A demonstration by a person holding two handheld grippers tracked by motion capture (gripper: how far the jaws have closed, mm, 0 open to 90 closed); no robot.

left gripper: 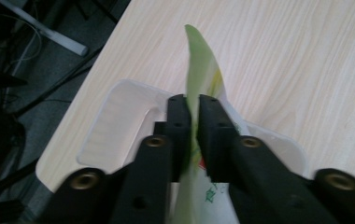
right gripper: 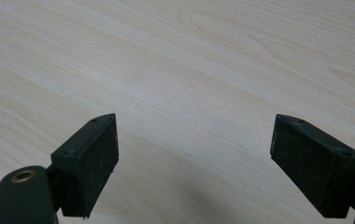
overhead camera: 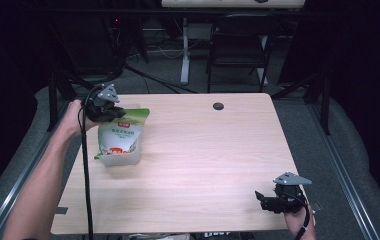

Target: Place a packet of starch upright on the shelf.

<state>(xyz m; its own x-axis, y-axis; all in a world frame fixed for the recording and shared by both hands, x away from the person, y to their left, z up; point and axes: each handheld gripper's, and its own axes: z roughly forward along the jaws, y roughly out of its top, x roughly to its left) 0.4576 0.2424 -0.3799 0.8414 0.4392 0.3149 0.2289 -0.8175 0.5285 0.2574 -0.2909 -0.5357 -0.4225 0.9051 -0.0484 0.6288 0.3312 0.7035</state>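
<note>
Left gripper (overhead camera: 109, 111) pinches the top edge of a green and white pouch (overhead camera: 121, 134) over a clear plastic tub (overhead camera: 128, 158) near the table's (overhead camera: 203, 165) left edge.

In the left gripper view the two black jaws are clamped on the pouch's thin upper edge (left gripper: 199, 79), which stands up between the pads, with the tub's pale rim (left gripper: 119, 116) showing below and to both sides. From the high view the pouch sits in the tub, its green top at the gripper and its printed face tilted toward the camera. The right gripper (overhead camera: 268, 199) rests at the table's near right corner, well apart from the pouch, its jaws spread wide over bare wood (right gripper: 194, 84) and holding nothing.
</note>
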